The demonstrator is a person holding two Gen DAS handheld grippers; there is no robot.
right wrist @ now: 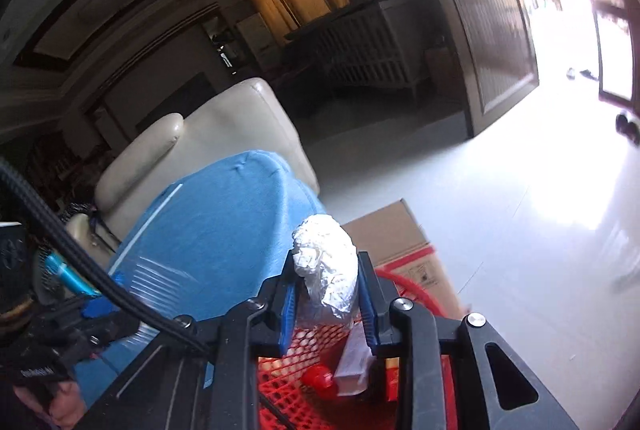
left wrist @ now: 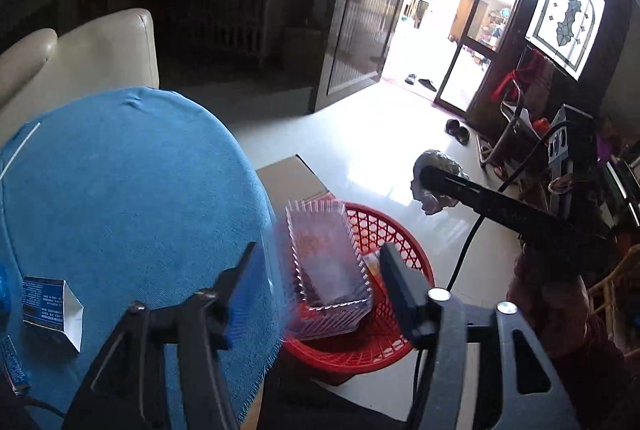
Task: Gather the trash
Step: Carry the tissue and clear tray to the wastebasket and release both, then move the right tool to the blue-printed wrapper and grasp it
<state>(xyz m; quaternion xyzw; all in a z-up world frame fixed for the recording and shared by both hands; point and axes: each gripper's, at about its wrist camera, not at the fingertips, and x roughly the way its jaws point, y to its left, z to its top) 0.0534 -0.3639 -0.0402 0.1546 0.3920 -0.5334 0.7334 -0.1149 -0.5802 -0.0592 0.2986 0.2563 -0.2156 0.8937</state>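
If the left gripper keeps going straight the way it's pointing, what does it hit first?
Most likely the clear plastic tray, which sits between the open fingers of the left gripper, in or just above the red basket. Depth is unclear, so contact distance is uncertain.

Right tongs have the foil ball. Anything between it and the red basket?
Nothing visible. The foil ball hangs in the right tongs directly above the red basket, open air below. A clear plastic tray sits at the basket's table side.
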